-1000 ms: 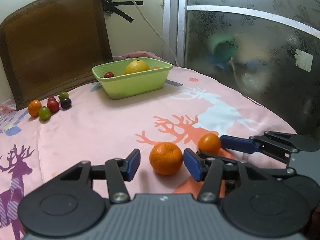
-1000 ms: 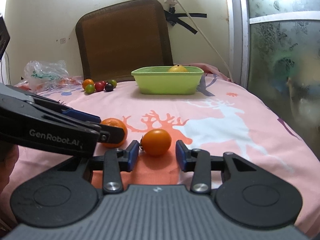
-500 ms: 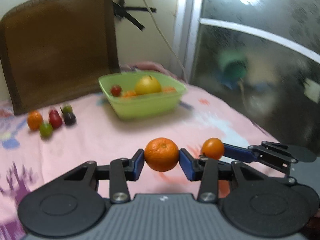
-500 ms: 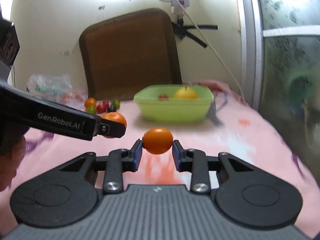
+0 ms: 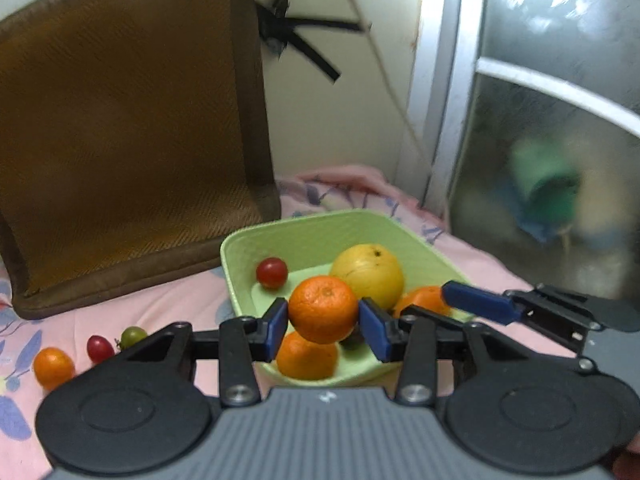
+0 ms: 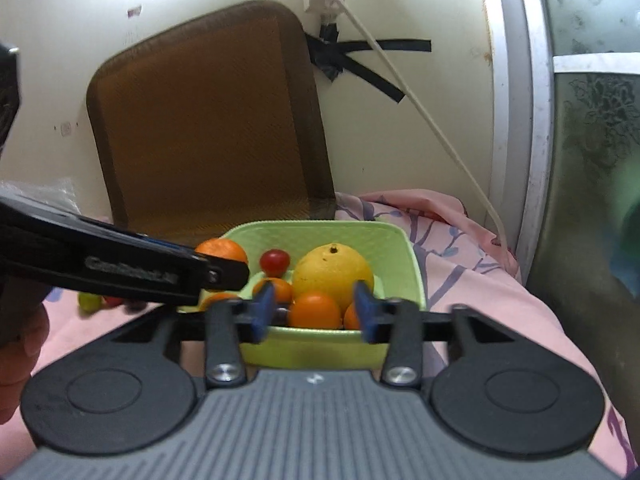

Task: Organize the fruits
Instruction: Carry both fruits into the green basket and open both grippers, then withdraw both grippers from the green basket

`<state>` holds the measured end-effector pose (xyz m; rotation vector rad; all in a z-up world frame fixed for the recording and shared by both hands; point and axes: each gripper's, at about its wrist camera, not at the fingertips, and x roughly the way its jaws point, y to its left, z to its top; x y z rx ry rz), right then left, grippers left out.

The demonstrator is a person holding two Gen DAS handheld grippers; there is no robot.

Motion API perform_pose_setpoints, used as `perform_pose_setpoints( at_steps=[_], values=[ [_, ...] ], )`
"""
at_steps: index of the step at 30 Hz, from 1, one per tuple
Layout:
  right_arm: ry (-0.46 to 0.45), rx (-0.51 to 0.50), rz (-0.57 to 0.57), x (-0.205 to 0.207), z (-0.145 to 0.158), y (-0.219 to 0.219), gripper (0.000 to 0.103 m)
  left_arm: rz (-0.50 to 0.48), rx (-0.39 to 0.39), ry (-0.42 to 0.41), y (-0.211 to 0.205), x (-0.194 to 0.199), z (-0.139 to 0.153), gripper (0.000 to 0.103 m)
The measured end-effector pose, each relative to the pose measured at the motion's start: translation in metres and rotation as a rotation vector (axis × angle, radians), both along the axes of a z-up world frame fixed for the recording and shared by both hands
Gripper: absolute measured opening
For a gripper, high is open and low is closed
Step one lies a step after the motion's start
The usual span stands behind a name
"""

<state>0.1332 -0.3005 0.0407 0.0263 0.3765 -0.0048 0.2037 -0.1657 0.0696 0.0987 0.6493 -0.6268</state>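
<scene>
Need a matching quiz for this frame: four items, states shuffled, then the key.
Column A
1. mandarin
2. yellow fruit
3. green tomato
4. right gripper

Column B
a. open
b. on the cloth, outside the tub
c. held in the left gripper
d. lying in the tub

Pairs: 1-c, 2-d, 3-b, 4-a
</scene>
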Motion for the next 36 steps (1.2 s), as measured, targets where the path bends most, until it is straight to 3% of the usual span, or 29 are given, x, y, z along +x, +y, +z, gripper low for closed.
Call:
perform_pose_setpoints(
  at_steps=[4,8,13,16,19,23,28,30,36],
  values=[
    [-0.015,-0.013,-0.01,-0.003,-0.003,-0.004,0.057,0.007,-0.003,0.027,0.0,0.005,-0.011,0.05],
    [-0.039,-0.026,-0.001,-0.017,0.0,0.004,0.057,0.011,-0.047,0.007,0.018,-0.009,-0.005,0.05],
    [-0.062,-0.056,0.067,-0.036,0.004,0.027,0.056,0.069,-0.088,-0.053,0.072,-0.044,0.002,0.051],
    [-0.026,-0.039,0.146,-0.044,0.001,0.047,0.056,0.157,-0.055,-0.068,0.115,-0.056,-0.008,0.051],
    [0.029,-0.031,0.23,-0.042,-0.004,0.073,0.056,0.244,-0.028,-0.029,0.151,-0.058,-0.026,0.05],
    [0.082,-0.045,0.297,-0.03,-0.009,0.106,0.05,0.307,-0.02,0.023,0.178,-0.058,-0.044,0.049],
    [0.12,-0.015,0.299,0.003,-0.008,0.123,0.036,0.305,-0.034,0.012,0.181,-0.052,-0.045,0.049],
    [0.133,-0.005,0.276,0.02,-0.01,0.126,0.036,0.302,-0.029,-0.006,0.181,-0.045,-0.042,0.049],
    [0.179,-0.084,0.242,0.062,-0.016,0.14,0.031,0.263,0.024,-0.043,0.162,-0.017,-0.044,0.044]
  ],
)
